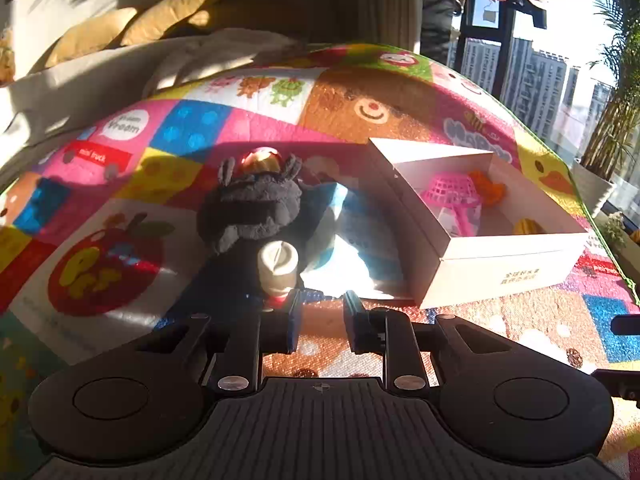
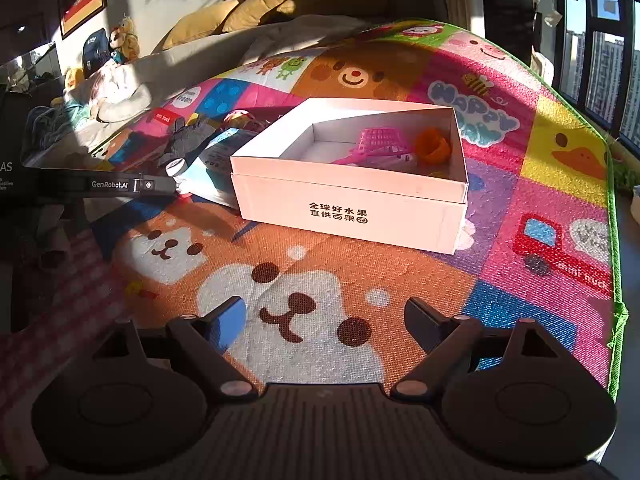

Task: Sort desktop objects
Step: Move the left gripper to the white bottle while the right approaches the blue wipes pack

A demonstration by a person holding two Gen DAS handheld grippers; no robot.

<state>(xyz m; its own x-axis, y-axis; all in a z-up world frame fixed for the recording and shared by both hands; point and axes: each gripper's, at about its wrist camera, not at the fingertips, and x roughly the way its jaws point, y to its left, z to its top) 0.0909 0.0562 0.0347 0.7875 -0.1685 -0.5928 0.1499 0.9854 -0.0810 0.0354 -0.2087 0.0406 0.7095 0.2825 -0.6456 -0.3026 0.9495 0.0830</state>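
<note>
Toys on a bright mat, some in the box already

The left gripper (image 1: 322,308) has its fingers a little apart and holds nothing. A white bottle (image 1: 278,266) stands just past it at 11 o'clock, with a dark plush (image 1: 250,210) behind. The box (image 1: 476,248) sits at 2 o'clock with a pink basket (image 1: 450,192) and an orange toy (image 1: 490,188) inside. The right gripper (image 2: 326,314) is wide apart over the mat (image 2: 360,280), box (image 2: 352,216) at 12 o'clock.

Matt cardboard box (image 2: 348,208), fuzzy plush toy (image 1: 252,208)
</note>
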